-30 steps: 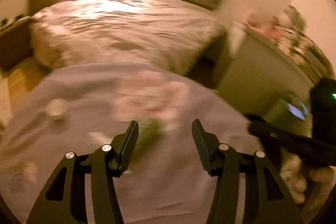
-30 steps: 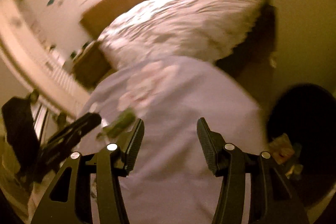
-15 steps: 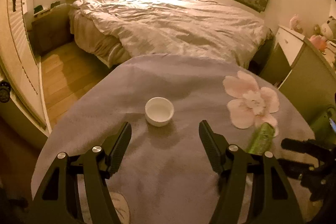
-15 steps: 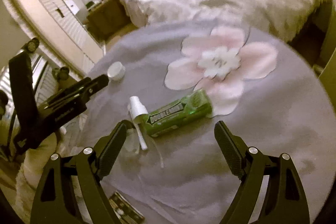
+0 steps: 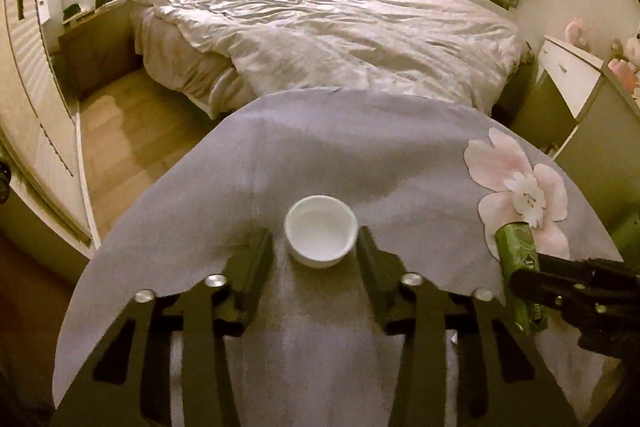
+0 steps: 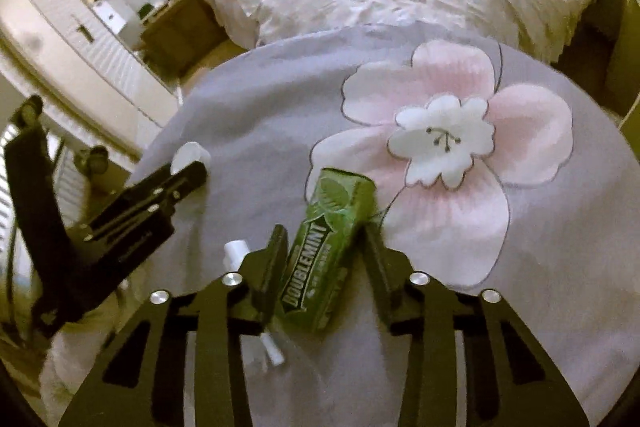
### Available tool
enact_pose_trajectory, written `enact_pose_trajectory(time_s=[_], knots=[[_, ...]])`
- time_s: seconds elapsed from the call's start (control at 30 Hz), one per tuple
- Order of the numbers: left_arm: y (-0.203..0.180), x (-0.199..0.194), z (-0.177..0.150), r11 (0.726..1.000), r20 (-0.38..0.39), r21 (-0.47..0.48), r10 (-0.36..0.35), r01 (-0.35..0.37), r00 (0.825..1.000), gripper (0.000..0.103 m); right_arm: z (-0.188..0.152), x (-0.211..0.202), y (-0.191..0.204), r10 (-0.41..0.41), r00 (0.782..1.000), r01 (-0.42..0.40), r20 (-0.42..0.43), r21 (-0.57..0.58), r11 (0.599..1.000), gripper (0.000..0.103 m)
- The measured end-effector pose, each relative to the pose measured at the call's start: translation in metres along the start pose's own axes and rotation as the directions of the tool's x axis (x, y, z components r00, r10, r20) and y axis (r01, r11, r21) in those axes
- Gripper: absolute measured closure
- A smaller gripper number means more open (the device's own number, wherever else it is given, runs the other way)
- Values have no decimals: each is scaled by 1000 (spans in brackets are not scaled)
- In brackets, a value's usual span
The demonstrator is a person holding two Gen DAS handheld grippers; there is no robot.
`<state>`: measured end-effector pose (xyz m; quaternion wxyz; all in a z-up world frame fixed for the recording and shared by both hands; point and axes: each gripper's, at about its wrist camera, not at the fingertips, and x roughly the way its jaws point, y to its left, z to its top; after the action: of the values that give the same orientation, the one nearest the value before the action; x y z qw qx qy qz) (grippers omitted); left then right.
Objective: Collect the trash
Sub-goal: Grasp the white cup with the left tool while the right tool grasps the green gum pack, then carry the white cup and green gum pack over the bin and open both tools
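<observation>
1. The left gripper [image 5: 318, 247] has just been closing; its jaws flank the white cup [image 5: 321, 230] on the grey cloth [image 5: 340, 155], contact unclear.
2. The right gripper [image 6: 326, 245], also closing, pinches the green gum pack [image 6: 330, 247] beside the cloth's pink flower [image 6: 452, 147].

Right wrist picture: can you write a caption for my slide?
Right hand-held gripper closing around a green gum pack on a flowered grey cloth.

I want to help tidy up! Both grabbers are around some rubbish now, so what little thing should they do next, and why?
Probably squeeze shut a bit more, then lift. The left gripper has been closing around the small white cup, the right gripper around the green gum pack. Both things lie between the fingers on the grey cloth, but a firm pinch isn't clear yet.
</observation>
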<state>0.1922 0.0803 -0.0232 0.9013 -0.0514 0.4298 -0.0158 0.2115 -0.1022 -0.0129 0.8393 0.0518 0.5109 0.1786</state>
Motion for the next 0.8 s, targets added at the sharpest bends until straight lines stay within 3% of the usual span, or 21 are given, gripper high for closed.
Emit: enact_pose_trajectory(time_s=[0.13,0.4,0.8], knots=[[0,-2,0,1000,2,-4,-3,3,1000,68,-3,1,3,-18,1000,19,22,-31,999,65],[-13,-26,-12,999,38,15,-52,52,998,68,-21,-26,-16,38,993,-41,110,17,999,68],[-122,-115,-29,966,142,173,-219,194,965,68,-63,-135,-75,52,948,-92,315,113,989,69]])
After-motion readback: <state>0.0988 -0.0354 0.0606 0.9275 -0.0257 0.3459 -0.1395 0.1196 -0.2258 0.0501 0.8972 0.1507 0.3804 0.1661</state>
